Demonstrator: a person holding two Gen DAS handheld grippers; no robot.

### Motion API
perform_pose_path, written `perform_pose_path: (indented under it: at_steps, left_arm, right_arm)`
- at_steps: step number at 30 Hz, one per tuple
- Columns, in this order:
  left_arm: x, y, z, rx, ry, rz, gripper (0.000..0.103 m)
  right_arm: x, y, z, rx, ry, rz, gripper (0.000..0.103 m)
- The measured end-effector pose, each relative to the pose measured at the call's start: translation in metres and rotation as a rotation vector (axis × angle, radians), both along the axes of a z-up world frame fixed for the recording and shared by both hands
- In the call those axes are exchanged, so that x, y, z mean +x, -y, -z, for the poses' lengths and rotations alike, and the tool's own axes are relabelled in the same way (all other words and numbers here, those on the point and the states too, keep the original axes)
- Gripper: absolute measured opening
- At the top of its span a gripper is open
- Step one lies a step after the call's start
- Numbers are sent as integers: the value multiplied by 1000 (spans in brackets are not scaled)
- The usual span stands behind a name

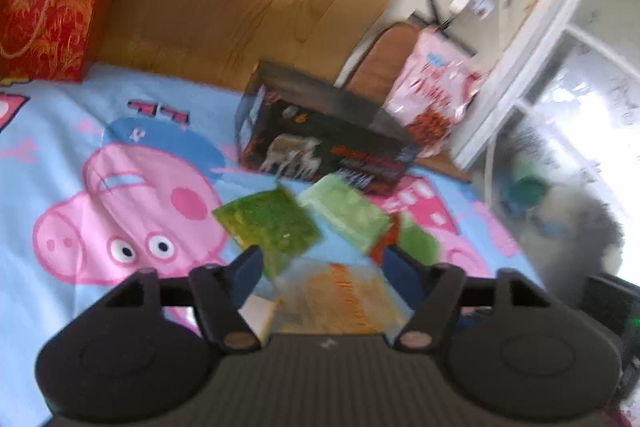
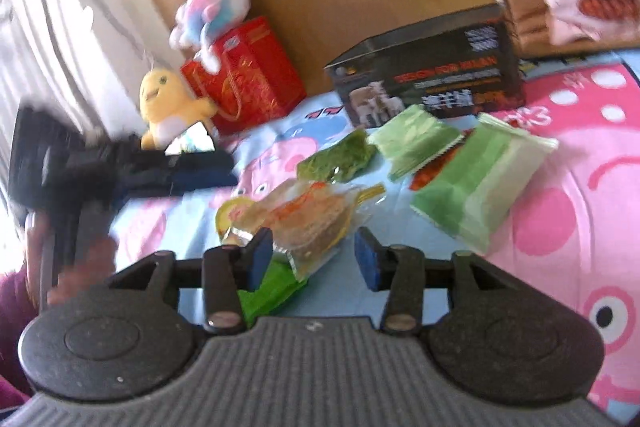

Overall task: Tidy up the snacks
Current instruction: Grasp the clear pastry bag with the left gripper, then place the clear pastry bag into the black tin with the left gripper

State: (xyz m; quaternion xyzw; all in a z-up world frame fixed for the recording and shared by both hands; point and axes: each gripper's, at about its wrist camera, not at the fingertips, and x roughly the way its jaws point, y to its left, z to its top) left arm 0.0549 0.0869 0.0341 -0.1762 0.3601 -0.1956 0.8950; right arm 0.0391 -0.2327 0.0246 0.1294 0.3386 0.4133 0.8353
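The left gripper (image 1: 320, 267) hangs with its jaws released, nothing pressed between them. A clear orange-printed snack packet (image 1: 340, 297) lies on the cartoon bedsheet (image 1: 60, 155) just under their gap, and a dark green packet (image 1: 270, 221) lies just ahead of the left jaw. The right gripper (image 2: 314, 253) likewise has its jaws parted and holds nothing. The clear packet sits just ahead of its left jaw, a light green packet (image 2: 476, 183) ahead to the right, and a black box (image 2: 432, 67) farther on.

From my feed: light-blue cartoon-pig bedsheet (image 1: 60, 155), pink pigs all over; black cardboard box (image 2: 432, 67) with red lettering; red gift bag (image 2: 248, 67) with gold swirls; pale-green snack packets (image 2: 472, 183).
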Motion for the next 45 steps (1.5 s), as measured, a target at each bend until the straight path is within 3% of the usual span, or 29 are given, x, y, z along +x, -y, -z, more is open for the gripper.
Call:
perform_pose_path:
  at_steps: [2, 5, 8, 11, 19, 21, 25, 26, 27, 28, 34, 40, 45]
  left_arm:
    - [16, 3, 10, 19, -84, 8, 70]
    - [25, 11, 20, -13, -138, 60, 70]
    - [24, 33, 19, 48, -120, 103, 70]
    - [21, 49, 17, 84, -101, 121, 70]
    - [8, 52, 14, 49, -79, 121, 70]
    - [5, 51, 14, 61, -74, 116, 66]
    - [1, 55, 16, 118, -54, 115, 39]
    - [2, 57, 17, 129, -51, 121, 36]
    - [2, 59, 17, 127, -52, 129, 36]
    - [3, 59, 14, 119, -53, 129, 35]
    - [3, 44, -26, 46, 49, 112, 34]
    - [50, 47, -64, 84, 200, 69, 35]
    - [115, 48, -56, 82, 174, -2, 35]
  right_arm:
    - [-4, -5, -2, -44, 42, -17, 52]
    - [-4, -12, 0, -94, 77, -34, 52]
    - [1, -23, 9, -167, 91, -43, 52]
    - [5, -21, 11, -152, 87, -32, 52]
    - [-12, -8, 10, -295, 217, 36, 54]
    - [-16, -5, 13, -320, 237, 38, 54]
    - [-16, -7, 14, -325, 263, 22, 54]
    - [-14, -9, 14, -319, 269, 15, 53]
    - [-12, -12, 14, -312, 265, 3, 42]
    - [-9, -15, 14, -307, 262, -1, 37]
    - [-9, -24, -12, -303, 367, 19, 36]
    - [28, -30, -46, -236, 469, 78, 36]
    - [86, -56, -49, -261, 471, 122, 36]
